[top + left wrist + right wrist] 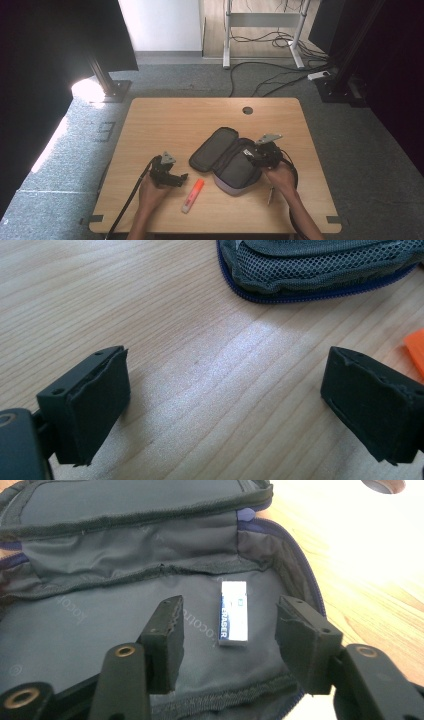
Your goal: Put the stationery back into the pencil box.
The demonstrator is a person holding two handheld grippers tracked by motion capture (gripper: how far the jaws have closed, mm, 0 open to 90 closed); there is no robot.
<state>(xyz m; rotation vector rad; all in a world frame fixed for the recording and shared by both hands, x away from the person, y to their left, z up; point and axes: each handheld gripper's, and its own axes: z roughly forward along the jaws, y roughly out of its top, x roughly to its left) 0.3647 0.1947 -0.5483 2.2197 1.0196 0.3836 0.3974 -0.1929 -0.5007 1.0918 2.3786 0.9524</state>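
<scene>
One white eraser point(234, 612), blue lettering, lying in open grey pouch point(100, 625)

An orange highlighter point(193, 195) and a pen point(270, 195) lie on the wooden table point(170, 120).

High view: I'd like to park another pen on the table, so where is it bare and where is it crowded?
The table is bare across its far half, from the round hole to the left edge. The near middle is crowded: the open pencil case, the orange highlighter, a pen and each hand-held gripper, left and right.
</scene>
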